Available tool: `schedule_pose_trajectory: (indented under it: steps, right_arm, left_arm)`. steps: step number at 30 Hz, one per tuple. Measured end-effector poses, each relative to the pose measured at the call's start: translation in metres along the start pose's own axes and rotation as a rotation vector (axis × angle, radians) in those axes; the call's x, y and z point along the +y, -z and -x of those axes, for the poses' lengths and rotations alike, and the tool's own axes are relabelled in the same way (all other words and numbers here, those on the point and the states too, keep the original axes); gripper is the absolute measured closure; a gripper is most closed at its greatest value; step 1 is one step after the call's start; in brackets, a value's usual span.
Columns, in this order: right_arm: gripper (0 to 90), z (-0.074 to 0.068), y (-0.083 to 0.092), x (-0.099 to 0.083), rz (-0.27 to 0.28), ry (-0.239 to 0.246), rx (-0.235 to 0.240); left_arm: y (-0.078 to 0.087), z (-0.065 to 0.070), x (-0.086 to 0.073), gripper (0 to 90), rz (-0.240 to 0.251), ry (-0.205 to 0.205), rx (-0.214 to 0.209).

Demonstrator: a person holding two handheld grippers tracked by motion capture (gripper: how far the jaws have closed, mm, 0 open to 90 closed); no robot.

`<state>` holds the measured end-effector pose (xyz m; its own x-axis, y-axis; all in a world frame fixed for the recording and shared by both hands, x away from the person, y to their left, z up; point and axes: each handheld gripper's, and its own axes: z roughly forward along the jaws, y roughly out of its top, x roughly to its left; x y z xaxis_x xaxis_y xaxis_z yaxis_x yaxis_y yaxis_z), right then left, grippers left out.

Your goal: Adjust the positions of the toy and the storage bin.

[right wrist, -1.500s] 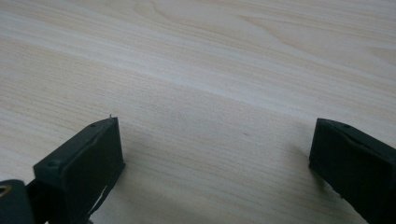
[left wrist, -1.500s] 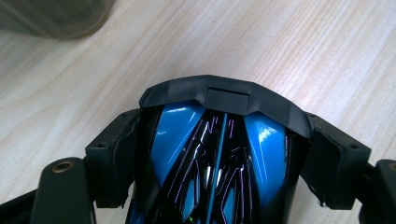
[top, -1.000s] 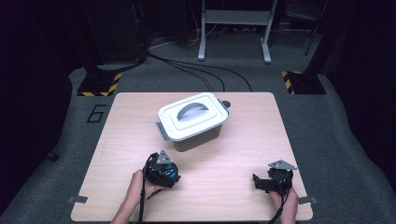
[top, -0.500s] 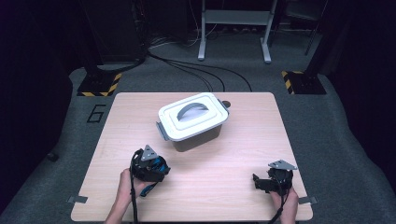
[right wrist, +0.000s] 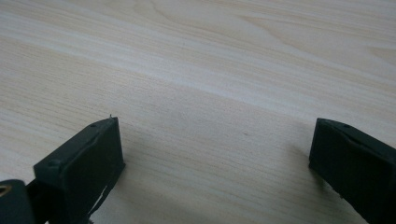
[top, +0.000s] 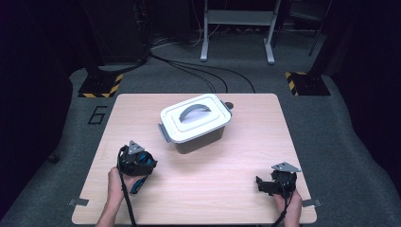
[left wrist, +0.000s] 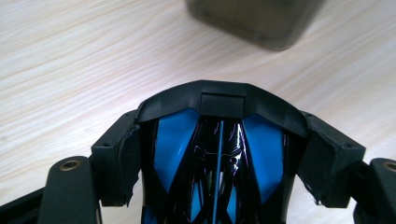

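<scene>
Blue-and-black plastic, a glossy object (left wrist: 219,158), is clamped between the jaws of the left gripper (top: 137,163), which are held partly apart by its width; what kind of object it is cannot be told. Compared with one second earlier, the left gripper is displaced toward the left of the high view, from the lower centre to the lower left, so the held object is carried away from the lidded box (top: 196,124) at the centre of the table (top: 265,142). The lid is seated on the box, so a lid removal is judged outstanding if the object is to be stowed. The right gripper (top: 273,183) is unchanged at lower right, jaws wide apart and empty.
</scene>
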<state>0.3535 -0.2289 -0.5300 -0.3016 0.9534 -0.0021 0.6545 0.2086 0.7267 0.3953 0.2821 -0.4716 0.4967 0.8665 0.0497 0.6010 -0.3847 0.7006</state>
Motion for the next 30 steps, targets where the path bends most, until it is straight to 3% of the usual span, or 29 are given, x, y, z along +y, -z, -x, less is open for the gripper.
schedule_pose_trajectory:
  steps: [9, 13, 18, 24, 30]
  right_arm:
    - [1.9, 0.0, 0.0, 0.0, 0.0, 0.0, 0.0]
    - [1.9, 0.0, 0.0, 0.0, 0.0, 0.0, 0.0]
    - [1.9, 0.0, 0.0, 0.0, 0.0, 0.0, 0.0]
    - [2.0, 0.0, 0.0, 0.0, 0.0, 0.0, -0.001]
    - [2.0, 0.0, 0.0, 0.0, 0.0, 0.0, -0.001]
  left_arm:
    - [-0.021, -0.021, 0.01, 24.5, -0.044, 0.028, 0.034]
    - [-0.034, -0.027, 0.013, 24.5, -0.07, 0.053, 0.031]
    - [-0.046, -0.029, 0.012, 24.4, -0.107, 0.053, 0.024]
    - [-0.046, -0.027, 0.008, 24.4, -0.125, 0.047, 0.03]
    - [-0.044, -0.032, 0.001, 24.4, -0.155, 0.072, 0.029]
